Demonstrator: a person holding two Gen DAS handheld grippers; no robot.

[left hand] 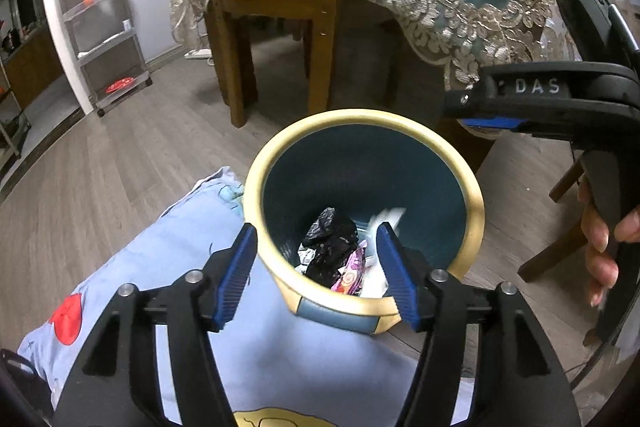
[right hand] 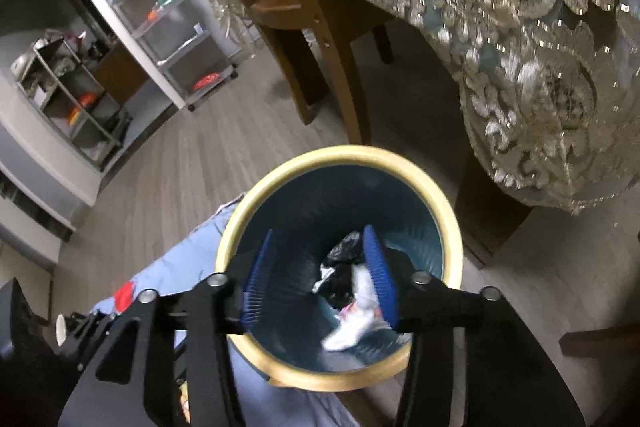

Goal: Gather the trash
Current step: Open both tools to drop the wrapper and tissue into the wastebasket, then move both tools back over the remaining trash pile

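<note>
**Both tongs hanging open over the bin**

The left tongs (left hand: pixel 316 277) are standing wide and empty, straddling the near rim of the round teal waste bin with the yellow rim (left hand: pixel 474 195), which is sitting on the grey wood-plank floor (left hand: pixel 132 155). The right tongs (right hand: pixel 318 277) are also gaping wide with nothing between the blue pads (right hand: pixel 378 279); they are hanging squarely over the bin's mouth, so the right hand looks the nearer one to the contents. Straight below and just ahead of both tongs, the trash is lying at the bottom of the bin: a crumpled black plastic bag (left hand: pixel 330 243), a pink printed wrapper (left hand: pixel 352 271) and a blurred white scrap (right hand: pixel 356 323), possibly still falling. Beyond the bin, a wooden chair (left hand: pixel 320 27) and a desk draped in teal cloth with gold lace (left hand: pixel 460 15) are standing.
</note>
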